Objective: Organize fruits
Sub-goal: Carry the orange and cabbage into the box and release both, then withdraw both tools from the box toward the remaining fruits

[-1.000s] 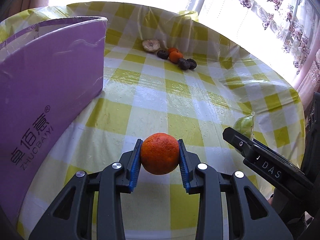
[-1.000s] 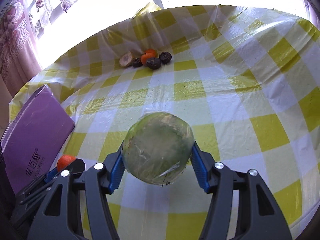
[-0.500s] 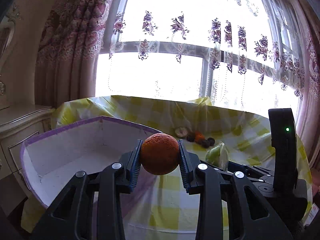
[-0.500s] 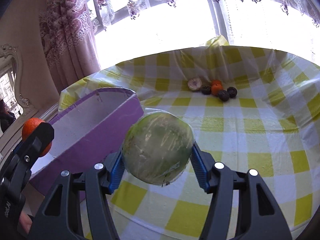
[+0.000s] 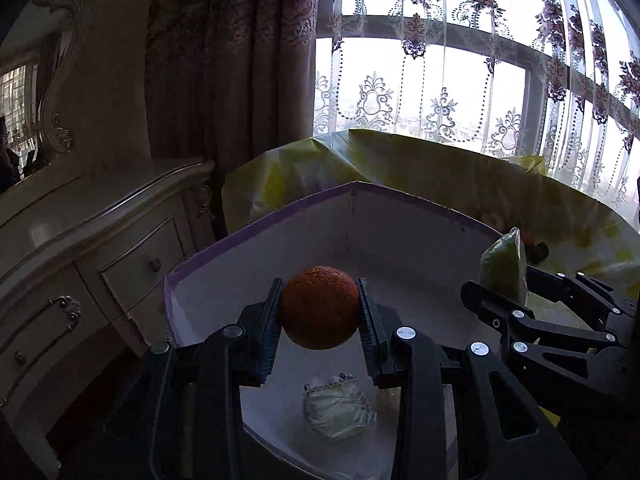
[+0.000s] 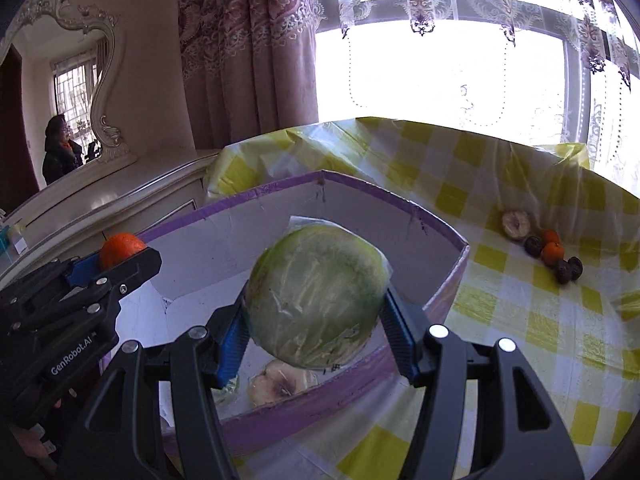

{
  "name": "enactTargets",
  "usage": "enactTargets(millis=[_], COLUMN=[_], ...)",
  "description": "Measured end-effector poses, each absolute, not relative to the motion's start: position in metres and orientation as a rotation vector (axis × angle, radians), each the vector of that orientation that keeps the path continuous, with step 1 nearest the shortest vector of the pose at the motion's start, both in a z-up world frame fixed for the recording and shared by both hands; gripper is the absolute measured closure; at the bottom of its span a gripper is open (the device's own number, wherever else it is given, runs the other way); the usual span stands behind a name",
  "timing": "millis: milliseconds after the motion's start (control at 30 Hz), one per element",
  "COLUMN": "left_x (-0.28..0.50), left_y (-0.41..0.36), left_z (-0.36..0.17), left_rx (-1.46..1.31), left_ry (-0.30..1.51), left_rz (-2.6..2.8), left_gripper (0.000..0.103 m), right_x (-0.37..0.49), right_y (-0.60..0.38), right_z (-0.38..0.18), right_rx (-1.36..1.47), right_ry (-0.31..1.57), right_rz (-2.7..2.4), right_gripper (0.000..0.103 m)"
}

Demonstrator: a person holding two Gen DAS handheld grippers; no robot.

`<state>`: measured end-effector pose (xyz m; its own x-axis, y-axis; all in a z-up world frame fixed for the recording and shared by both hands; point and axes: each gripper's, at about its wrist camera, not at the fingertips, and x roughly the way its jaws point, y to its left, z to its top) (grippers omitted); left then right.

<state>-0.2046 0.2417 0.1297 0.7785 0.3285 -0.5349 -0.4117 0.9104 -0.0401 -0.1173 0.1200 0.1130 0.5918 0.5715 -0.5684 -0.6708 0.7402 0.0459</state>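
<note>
- Your left claw (image 5: 320, 312) is pinching a round orange fruit (image 5: 319, 307) above the left part of the open purple cardboard box (image 6: 384, 196).
- Your right claw (image 6: 316, 320) grips a plastic-wrapped round green melon (image 6: 316, 296) over the box's near right wall.
- Inside the box lie wrapped pale fruits (image 5: 338, 410).
- Far right on the yellow checked tabletop (image 6: 520, 320), a small cluster of loose fruits (image 6: 548, 248) sits.

Daylight pours through a lace-curtained window (image 6: 440, 60). A patterned drape (image 6: 248, 52) hangs beside it. A cream dresser (image 5: 80, 240) carries a mirror (image 6: 68, 92).
</note>
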Motion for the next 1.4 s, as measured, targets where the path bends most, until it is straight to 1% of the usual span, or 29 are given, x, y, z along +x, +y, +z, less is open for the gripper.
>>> enactTargets(millis=[167,233,267,300,333,367,433,600,633,667,733,833,900,967,1067,1200,1267,1400], left_x=[-0.186,-0.182,-0.181,-0.179,-0.178,-0.178,-0.181,-0.181,-0.18,-0.178,-0.172,-0.156,-0.152,-0.164,-0.185,-0.19,-0.18,-0.146], left_y=[0.267,0.273,0.275,0.278,0.281,0.284,0.29,0.297,0.297,0.295,0.292,0.287,0.284,0.276,0.25,0.197,0.166,0.096], left_z=[0.109,0.103,0.101,0.1,0.1,0.101,0.108,0.124,0.127,0.13,0.133,0.125,0.121,0.133,0.16,0.177,0.176,0.159], left_rx=[-0.184,-0.2,-0.204,-0.207,-0.213,-0.22,-0.223,-0.211,-0.199,-0.181,-0.132,-0.103,-0.099,-0.099,-0.094,-0.039,-0.025,0.031], left_ry=[0.733,0.772,0.792,0.812,0.82,0.82,0.809,0.78,0.766,0.744,0.716,0.772,0.797,0.717,0.547,0.385,0.368,0.417], left_rz=[0.381,0.371,0.372,0.37,0.369,0.374,0.386,0.385,0.37,0.35,0.301,0.248,0.307,0.319,0.306,0.212,0.141,-0.016], left_gripper=[0.069,0.068,0.068,0.067,0.061,0.047,0.033,0.03,0.027,0.021,0.015,0.015,0.016,0.015,0.012,0.012,0.012,0.012], right_x=[-0.108,-0.108,-0.11,-0.11,-0.111,-0.111,-0.112,-0.108,-0.107,-0.108,-0.11,-0.112,-0.116,-0.118,-0.109,-0.081,-0.071,-0.053], right_y=[0.153,0.16,0.161,0.163,0.163,0.163,0.163,0.158,0.157,0.156,0.155,0.15,0.14,0.118,0.074,0.02,-0.007,-0.059], right_z=[0.092,0.084,0.082,0.082,0.082,0.083,0.086,0.085,0.084,0.083,0.083,0.086,0.093,0.103,0.112,0.103,0.095,0.078], right_rx=[-0.323,-0.366,-0.385,-0.39,-0.388,-0.386,-0.387,-0.359,-0.354,-0.351,-0.346,-0.323,-0.272,-0.207,-0.077,0.019,0.042,0.062], right_ry=[0.707,0.72,0.713,0.712,0.712,0.709,0.701,0.719,0.722,0.717,0.709,0.698,0.657,0.58,0.5,0.525,0.531,0.525], right_rz=[0.72,0.709,0.705,0.708,0.715,0.717,0.717,0.715,0.717,0.719,0.722,0.74,0.759,0.745,0.701,0.579,0.514,0.355], right_gripper=[0.042,0.042,0.041,0.035,0.03,0.019,0.018,0.017,0.017,0.015,0.014,0.013,0.013,0.012,0.006,0.004,0.004,0.004])
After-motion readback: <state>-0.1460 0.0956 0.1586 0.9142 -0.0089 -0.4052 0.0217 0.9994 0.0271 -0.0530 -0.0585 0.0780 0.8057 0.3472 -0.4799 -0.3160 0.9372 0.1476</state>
